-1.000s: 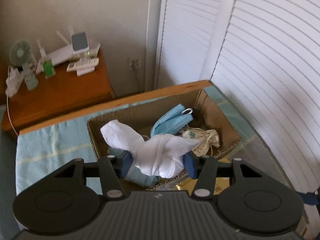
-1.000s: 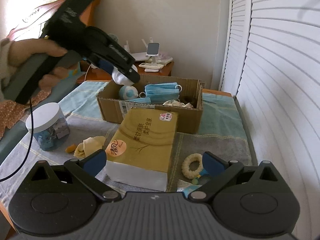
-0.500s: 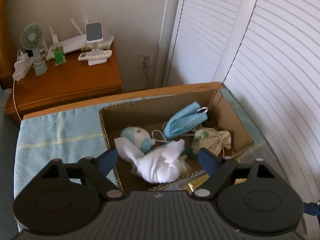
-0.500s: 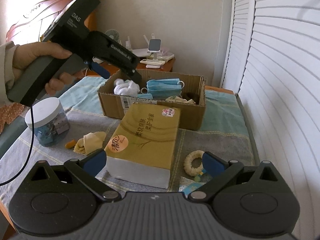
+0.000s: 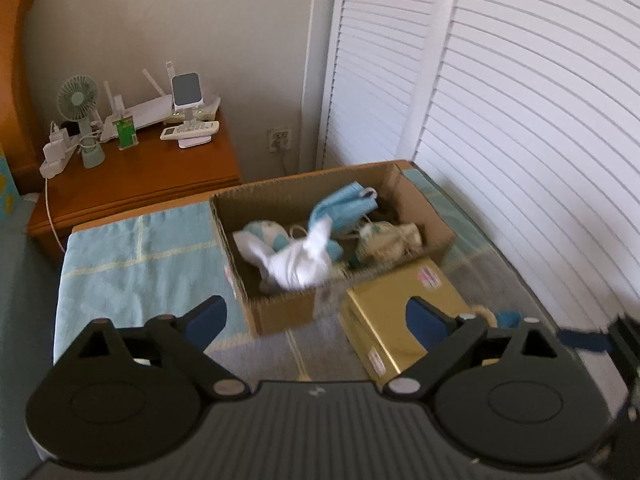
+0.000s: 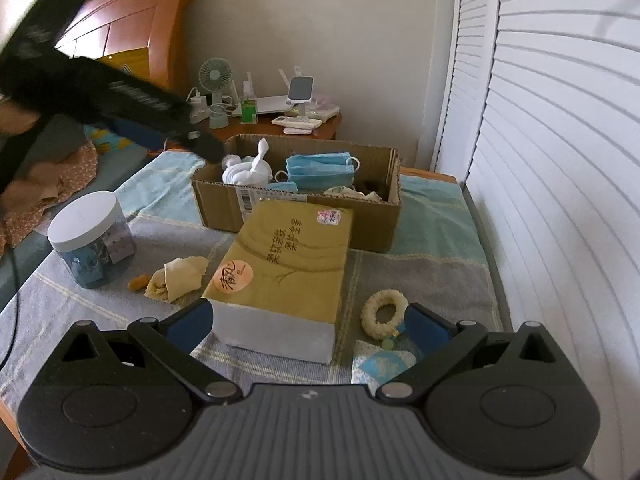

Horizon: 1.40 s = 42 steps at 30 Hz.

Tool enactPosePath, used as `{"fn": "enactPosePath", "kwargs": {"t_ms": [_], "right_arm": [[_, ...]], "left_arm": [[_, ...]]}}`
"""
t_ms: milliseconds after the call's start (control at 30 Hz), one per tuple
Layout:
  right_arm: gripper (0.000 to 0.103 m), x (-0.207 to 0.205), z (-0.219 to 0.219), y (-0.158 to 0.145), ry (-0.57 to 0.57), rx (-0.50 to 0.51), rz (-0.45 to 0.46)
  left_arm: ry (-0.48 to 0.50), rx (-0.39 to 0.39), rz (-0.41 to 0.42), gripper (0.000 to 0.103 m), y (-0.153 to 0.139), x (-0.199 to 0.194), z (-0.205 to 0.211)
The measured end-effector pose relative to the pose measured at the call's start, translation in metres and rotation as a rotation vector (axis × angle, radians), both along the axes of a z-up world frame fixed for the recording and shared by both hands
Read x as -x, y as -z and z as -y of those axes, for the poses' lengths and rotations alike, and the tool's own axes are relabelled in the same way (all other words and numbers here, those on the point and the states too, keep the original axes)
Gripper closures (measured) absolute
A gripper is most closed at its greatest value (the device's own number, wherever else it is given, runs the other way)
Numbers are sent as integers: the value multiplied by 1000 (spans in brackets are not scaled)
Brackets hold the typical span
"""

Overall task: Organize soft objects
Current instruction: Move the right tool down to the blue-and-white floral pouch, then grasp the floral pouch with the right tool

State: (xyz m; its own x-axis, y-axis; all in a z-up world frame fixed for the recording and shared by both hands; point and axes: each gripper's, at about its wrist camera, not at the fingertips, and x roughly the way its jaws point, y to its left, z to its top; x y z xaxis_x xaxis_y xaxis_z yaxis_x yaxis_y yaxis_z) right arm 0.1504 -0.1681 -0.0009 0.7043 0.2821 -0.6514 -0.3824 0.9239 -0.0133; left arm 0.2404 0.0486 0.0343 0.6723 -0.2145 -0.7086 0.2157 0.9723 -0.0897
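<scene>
A white knotted cloth (image 5: 298,260) lies inside the open cardboard box (image 5: 280,312), beside a round pale-blue soft toy (image 5: 266,234), blue face masks (image 5: 346,204) and a small printed pouch (image 5: 390,236). My left gripper (image 5: 316,318) is open and empty, held above and in front of the box. The right wrist view shows the box (image 6: 296,208), the cloth (image 6: 248,170) and masks (image 6: 320,170). My right gripper (image 6: 306,324) is open and empty, low over the gold tissue pack (image 6: 284,264). A folded yellow cloth (image 6: 180,278) and a cream scrunchie (image 6: 384,308) lie on the bed.
A jar with a white lid (image 6: 90,240) stands at the left on the bed. A small patterned packet (image 6: 380,364) lies near my right gripper. A wooden nightstand (image 5: 132,176) with a fan and gadgets stands behind the box. White louvred doors (image 6: 540,160) run along the right.
My left gripper opened and dropped the white cloth into the box, then pulled back and up away from it. My right gripper has stayed open and moved a little closer to the tissue pack.
</scene>
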Motion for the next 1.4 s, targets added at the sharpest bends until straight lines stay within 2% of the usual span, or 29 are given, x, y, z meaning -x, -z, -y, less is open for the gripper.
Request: {"fn": "enactPosePath", "kwargs": {"t_ms": [300,533,700,833,1133,1300,1367,1400], "right_arm": [[0,13,18,18,66,18,-26],[0,9,39,40,145,40,-78],[0,6,47,54,153,-1,-118],[0,0,43,58,146,-10,-105],[19,-8,27,64,124,60,-88],[22,-11,23,63,112,76,-84],[29,-10,23,63,107,81,-90],[29,-10,23,63,100,81,-91]], "left_arm": [[35,-59,62,6,16,72,12],[47,-70,63,6,41,102,19],[31,-100,71,6,56,108,24],[6,-90,64,6,64,104,23],[13,-86,42,6,76,97,20],[29,-94,39,6,79,93,20],[31,-88,37,6,80,93,20],[34,-82,36,6,81,93,20]]}}
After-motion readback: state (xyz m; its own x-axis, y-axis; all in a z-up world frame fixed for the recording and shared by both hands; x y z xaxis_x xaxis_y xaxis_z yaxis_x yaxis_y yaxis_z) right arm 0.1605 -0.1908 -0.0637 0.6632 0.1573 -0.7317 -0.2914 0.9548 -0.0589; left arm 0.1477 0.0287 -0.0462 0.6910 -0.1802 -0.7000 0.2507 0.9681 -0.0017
